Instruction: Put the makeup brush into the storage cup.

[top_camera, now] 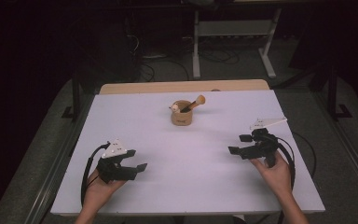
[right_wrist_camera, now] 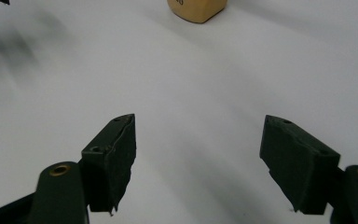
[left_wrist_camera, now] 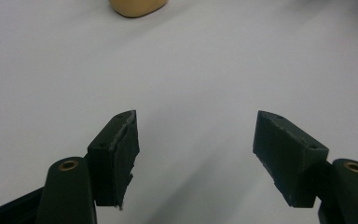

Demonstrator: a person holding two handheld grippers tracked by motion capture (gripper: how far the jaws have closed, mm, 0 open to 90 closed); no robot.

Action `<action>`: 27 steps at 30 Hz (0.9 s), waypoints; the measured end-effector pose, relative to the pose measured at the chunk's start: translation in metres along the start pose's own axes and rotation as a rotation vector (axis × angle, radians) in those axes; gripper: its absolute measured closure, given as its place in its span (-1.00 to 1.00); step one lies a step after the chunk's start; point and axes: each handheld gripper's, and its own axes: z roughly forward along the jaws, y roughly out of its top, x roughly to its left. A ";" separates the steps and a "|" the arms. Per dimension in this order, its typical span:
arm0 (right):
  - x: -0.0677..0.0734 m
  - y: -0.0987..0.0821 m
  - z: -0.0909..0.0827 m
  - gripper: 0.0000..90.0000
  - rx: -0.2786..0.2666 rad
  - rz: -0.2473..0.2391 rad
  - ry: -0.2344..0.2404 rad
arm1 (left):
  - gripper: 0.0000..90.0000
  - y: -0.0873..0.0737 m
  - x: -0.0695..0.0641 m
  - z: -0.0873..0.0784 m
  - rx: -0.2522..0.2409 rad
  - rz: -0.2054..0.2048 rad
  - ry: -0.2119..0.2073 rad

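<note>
A small wooden mortar [top_camera: 181, 115] stands at the far middle of the white table [top_camera: 186, 158], with a wooden pestle [top_camera: 195, 102] leaning out of it to the right. My left gripper [top_camera: 137, 159] rests near the front left, held in a hand, jaws wide apart with nothing between them. My right gripper [top_camera: 238, 143] is at the right, also in a hand, jaws apart and empty, pointing left. In the left gripper view the open gripper [left_wrist_camera: 193, 116] faces the mortar's base [left_wrist_camera: 137, 5]. The right gripper view has its open gripper [right_wrist_camera: 199, 119] aimed at the mortar [right_wrist_camera: 196, 10] too.
A wooden strip [top_camera: 182, 87] runs along the table's far edge. Beyond it stands a desk frame with white legs [top_camera: 196, 46] and cables on a dark floor. Black cables trail from both grippers near the table's front corners.
</note>
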 end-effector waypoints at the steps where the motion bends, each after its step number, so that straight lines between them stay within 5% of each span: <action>1: 0.001 -0.001 -0.001 -0.43 -0.002 -0.001 -0.005 | -0.32 -0.001 0.000 0.000 -0.003 -0.005 0.000; 17: 0.007 -0.018 -0.011 -0.44 -0.020 0.016 0.010 | -0.40 -0.013 -0.006 0.000 0.026 0.007 0.012; 27: 0.012 -0.029 -0.016 -0.46 -0.015 0.003 -0.001 | -0.43 -0.020 -0.001 -0.006 0.019 -0.028 0.018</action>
